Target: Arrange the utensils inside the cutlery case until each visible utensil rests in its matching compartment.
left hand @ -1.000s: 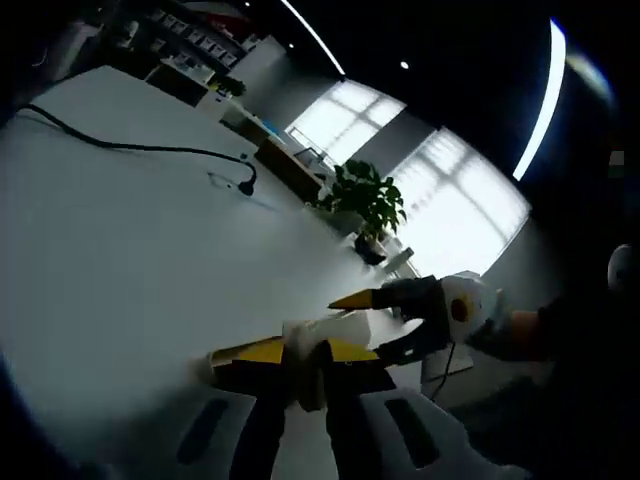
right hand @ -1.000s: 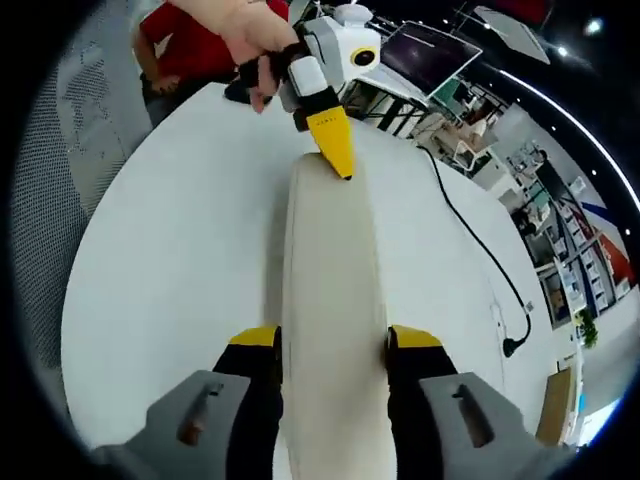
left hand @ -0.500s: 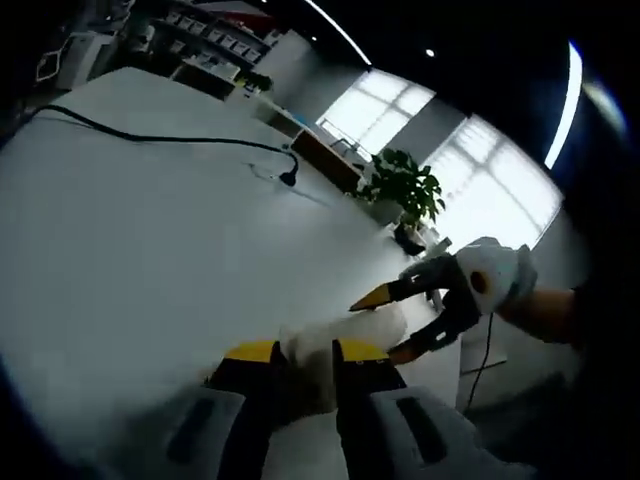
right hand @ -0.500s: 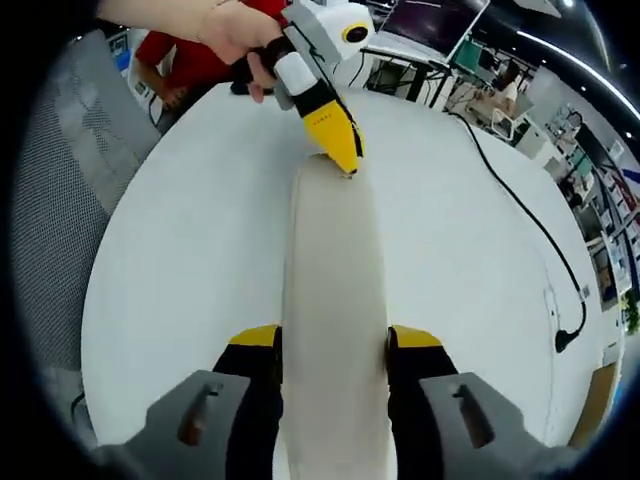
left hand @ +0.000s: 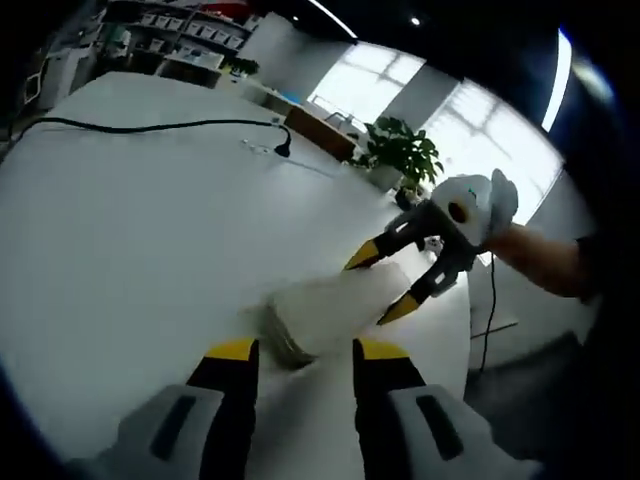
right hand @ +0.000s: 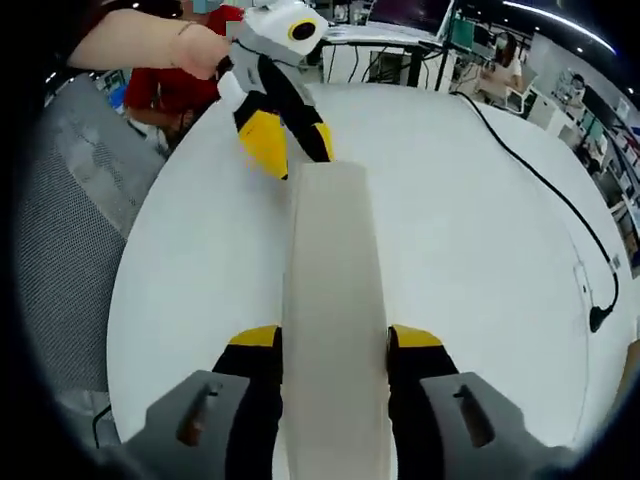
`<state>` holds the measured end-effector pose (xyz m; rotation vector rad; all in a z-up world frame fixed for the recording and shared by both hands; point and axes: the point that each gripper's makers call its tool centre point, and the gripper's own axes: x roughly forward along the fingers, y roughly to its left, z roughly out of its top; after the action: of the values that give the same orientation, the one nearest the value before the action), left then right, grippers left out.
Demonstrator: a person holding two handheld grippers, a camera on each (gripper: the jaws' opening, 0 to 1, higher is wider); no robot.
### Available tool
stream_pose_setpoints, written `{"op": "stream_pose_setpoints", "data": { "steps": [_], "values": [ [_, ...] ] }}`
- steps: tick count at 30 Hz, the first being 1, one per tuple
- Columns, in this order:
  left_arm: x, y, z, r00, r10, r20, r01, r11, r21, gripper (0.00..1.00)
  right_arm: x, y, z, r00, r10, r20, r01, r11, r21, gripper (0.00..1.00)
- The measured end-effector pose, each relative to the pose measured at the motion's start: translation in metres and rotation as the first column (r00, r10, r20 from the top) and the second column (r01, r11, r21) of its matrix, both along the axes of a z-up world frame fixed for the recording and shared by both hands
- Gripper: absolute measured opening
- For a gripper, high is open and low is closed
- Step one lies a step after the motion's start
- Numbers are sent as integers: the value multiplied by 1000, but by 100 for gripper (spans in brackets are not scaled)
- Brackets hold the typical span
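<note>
A long white cutlery case (right hand: 333,290), closed, runs straight out from my right gripper (right hand: 335,342), which is shut on its sides above the white table (right hand: 200,270). No utensils are in sight. At the case's far end my left gripper (right hand: 292,152) stands open, its yellow fingertips (right hand: 265,148) spread just off the end. In the left gripper view the case (left hand: 335,312) points away from my left gripper (left hand: 306,352), its near end just ahead of the spread jaws. The right gripper (left hand: 385,284) clamps the far part of it.
A black cable (right hand: 545,195) with a plug lies across the table, seen also as the cable (left hand: 150,127). A grey mesh chair (right hand: 70,230) stands beside the table edge, with a person in red (right hand: 190,85) behind. A potted plant (left hand: 400,160) stands beyond the table.
My left gripper was shut on the case's end; it has opened and let go. The right gripper keeps its hold. Both views have shifted with the hands.
</note>
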<state>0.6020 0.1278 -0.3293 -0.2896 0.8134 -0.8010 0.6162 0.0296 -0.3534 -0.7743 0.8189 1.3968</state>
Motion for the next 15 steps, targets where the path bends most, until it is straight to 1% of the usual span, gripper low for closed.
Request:
{"op": "stream_pose_setpoints", "data": {
  "steps": [2, 4, 6, 7, 8, 10, 11, 12, 13, 15],
  "values": [
    [-2, -7, 0, 1000, -17, -4, 17, 1000, -2, 41, -1, 2, 0, 1000, -1, 0, 1, 1000, -5, 40],
    [-1, -8, -3, 1000, -26, 6, 25, 999, 24, 45, -1, 2, -1, 1000, 2, -4, -2, 1000, -8, 40],
    [-3, -9, -7, 999, -38, -5, 38, 999, 38, 44, -1, 1, 0, 1000, 1, -8, -1, 1000, -10, 40],
    [-2, -8, -6, 999, -40, 12, 39, 998, 48, 44, -1, 1, -1, 1000, 2, -5, -2, 1000, -9, 40],
    [-3, -8, -6, 999, -39, 8, 39, 998, 50, 43, -1, 1, -1, 1000, 5, -3, -5, 1000, -6, 40],
    [-2, -6, -6, 999, -32, 3, 31, 998, 49, 43, -2, -1, 1, 1000, 12, 8, -12, 1000, 6, 41],
    [-1, -3, -6, 1000, -16, -1, 16, 999, 52, 42, -3, -4, 3, 1000, 3, 6, -3, 1000, 3, 43],
    [0, 1, -5, 1000, -6, 4, 6, 998, 59, 42, -4, -9, 10, 999, -36, -6, 36, 999, 22, 45],
    [1, 6, -4, 1000, 4, 12, -5, 998, 65, 42, -3, -8, 18, 997, -71, -13, 72, 995, 75, 46],
    [6, 22, 4, 998, 50, 27, -52, 997, 58, 41, -3, -13, 34, 986, -159, -57, 166, 973, 158, 46]
  ]
}}
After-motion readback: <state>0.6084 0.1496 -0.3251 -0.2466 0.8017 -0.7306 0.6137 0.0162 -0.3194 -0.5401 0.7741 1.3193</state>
